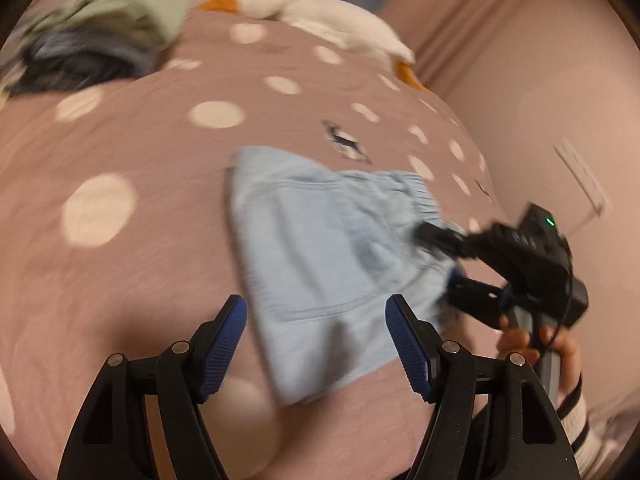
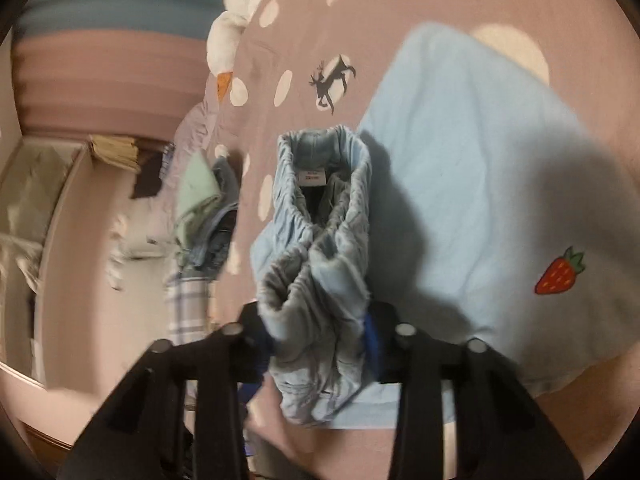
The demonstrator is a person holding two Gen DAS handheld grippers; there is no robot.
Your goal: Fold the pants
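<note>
right claw (image 2: 320, 344) clamps pants (image 2: 316, 264) waistband | left claw (image 1: 316, 344) spread, above pants

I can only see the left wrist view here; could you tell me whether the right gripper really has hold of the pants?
Observer: Yes. In the right wrist view the right gripper is shut on the bunched waistband of the pants.
Operator: Thank you. Is there any marking on the pants that I can't see?
Observer: A red strawberry is printed on the flat part.
Operator: And inside the waistband?
Observer: A small white label shows there.
</note>
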